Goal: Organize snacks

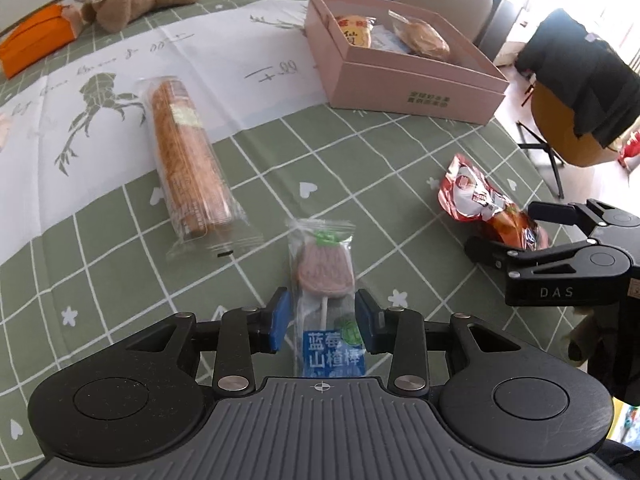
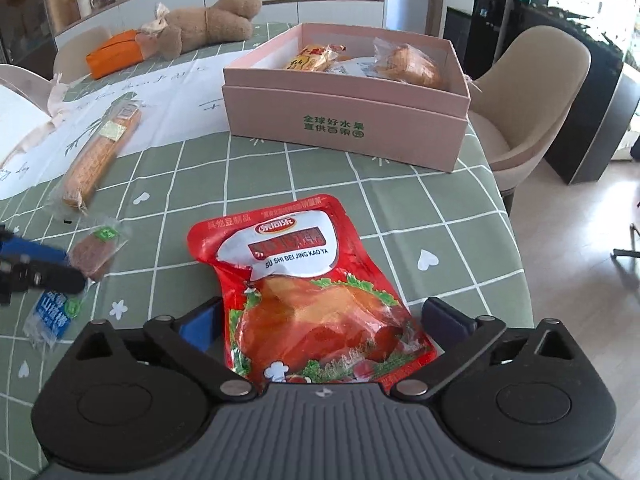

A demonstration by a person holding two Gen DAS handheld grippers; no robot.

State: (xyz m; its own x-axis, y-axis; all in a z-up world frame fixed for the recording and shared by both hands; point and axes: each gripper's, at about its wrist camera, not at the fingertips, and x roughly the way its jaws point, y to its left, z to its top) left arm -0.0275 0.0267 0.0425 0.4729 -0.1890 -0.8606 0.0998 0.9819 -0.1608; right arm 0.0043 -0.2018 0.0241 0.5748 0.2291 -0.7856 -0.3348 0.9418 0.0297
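A hawthorn lollipop (image 1: 324,268) in a clear wrapper with a blue label lies flat on the green checked tablecloth. My left gripper (image 1: 323,322) straddles its stick. The blue pads stand at the wrapper's two edges and the film is not squeezed. In the right wrist view the lollipop (image 2: 94,254) lies at the left, beside a left finger (image 2: 48,276). A red roast-duck pouch (image 2: 304,280) lies between the wide-open pads of my right gripper (image 2: 322,322), with a gap on each side. The left wrist view shows that pouch (image 1: 476,196) and the right gripper (image 1: 520,232) at the right.
A pink box (image 2: 344,120) holding several wrapped snacks stands behind the pouch, near the table's right edge. A long cracker roll (image 1: 188,160) lies left of the lollipop. A teddy bear (image 2: 212,24) and an orange box (image 2: 114,52) sit at the back. A beige chair (image 2: 528,100) stands beyond the table.
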